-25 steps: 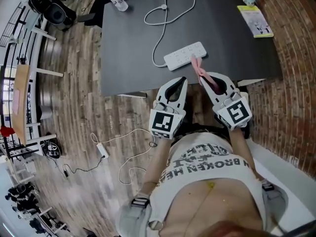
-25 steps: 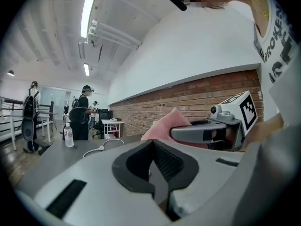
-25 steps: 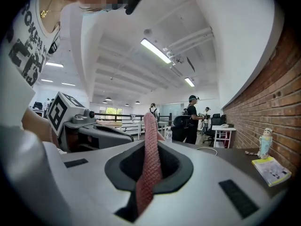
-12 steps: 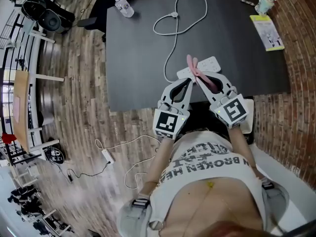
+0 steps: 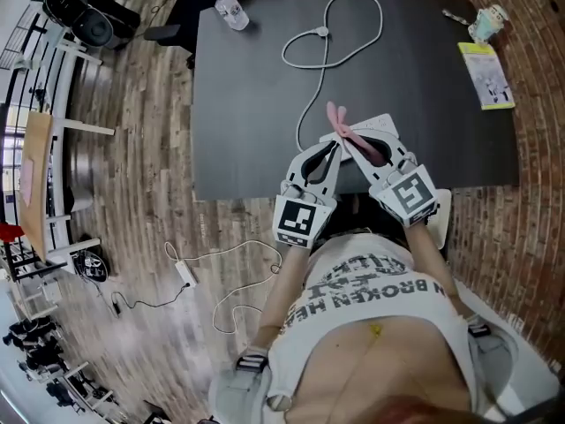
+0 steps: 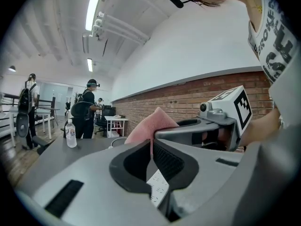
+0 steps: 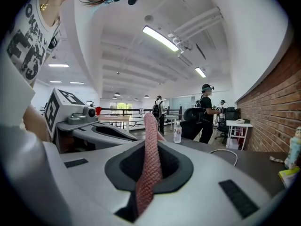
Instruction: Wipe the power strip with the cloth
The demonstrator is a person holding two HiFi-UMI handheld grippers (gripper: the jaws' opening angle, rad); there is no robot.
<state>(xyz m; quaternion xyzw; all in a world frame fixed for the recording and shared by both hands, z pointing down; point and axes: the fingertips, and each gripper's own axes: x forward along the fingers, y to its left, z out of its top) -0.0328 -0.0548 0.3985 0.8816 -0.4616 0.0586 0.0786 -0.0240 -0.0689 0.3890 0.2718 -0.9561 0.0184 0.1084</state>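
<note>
**Surface.** The dark matt counter stands on a wooden plank floor, with a brick wall along its right side. The white power strip lies at the counter's near edge, right of centre, and is largely covered by the two tools. Its white cable runs toward the far side and ends in a loop. A water bottle stands at the far left corner. A yellow-green booklet lies by the far right edge.

**Tools.** The right claw is clenched on the pink cloth. The cloth rises as a narrow fold between its jaws and sits over the power strip. The left claw is clenched with nothing in it. Its tips are just beside the cloth, and the power strip shows beneath them.

**Room.** The room is an open office with long ceiling lights. Several people stand well beyond the counter's far side. A second power strip lies with its lead on the floor at the near left.
</note>
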